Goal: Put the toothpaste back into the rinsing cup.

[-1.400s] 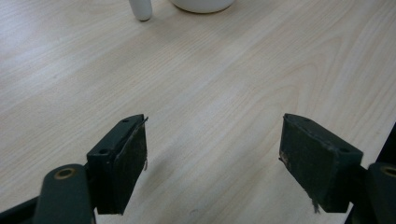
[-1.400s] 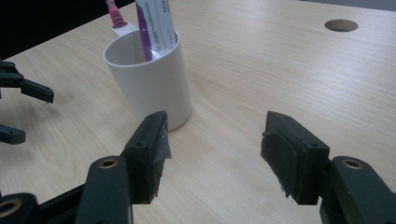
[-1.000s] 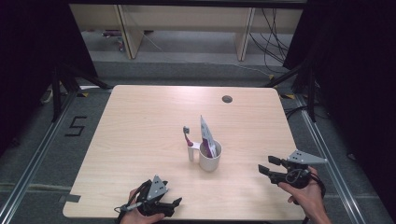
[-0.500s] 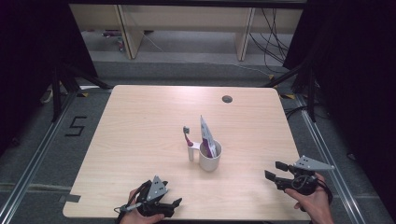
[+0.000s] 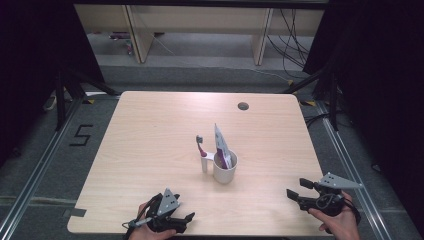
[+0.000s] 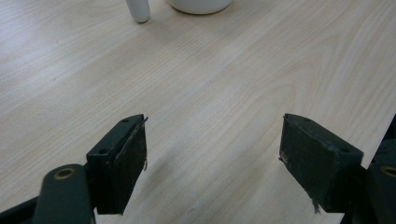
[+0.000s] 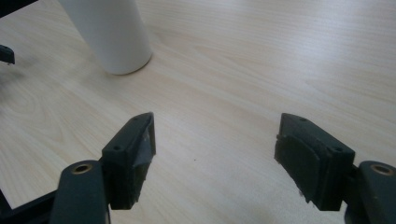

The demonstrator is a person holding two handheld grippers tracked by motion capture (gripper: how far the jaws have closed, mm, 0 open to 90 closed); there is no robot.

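One white cup (image 5: 224, 169) stands just right of centre on the light wooden desk (image 5: 150, 135) in the high view, its long axis upright. Inside it one flat tube (image 5: 221, 146), possibly toothpaste, leans with its wide end pointing up and slightly left. One toothbrush (image 5: 201, 146) stands upright in a white holder (image 5: 205, 164) touching the cup's left side, bristles at the top. The left gripper (image 5: 186, 219) rests at the bottom edge, left of centre, fingers (image 6: 126, 163) wide apart over bare wood. The right gripper (image 5: 296, 190) sits at lower right, held by a hand (image 5: 340, 222), fingers (image 7: 133, 154) also spread, empty. One dark hole (image 5: 243, 106) marks the desk's upper right.
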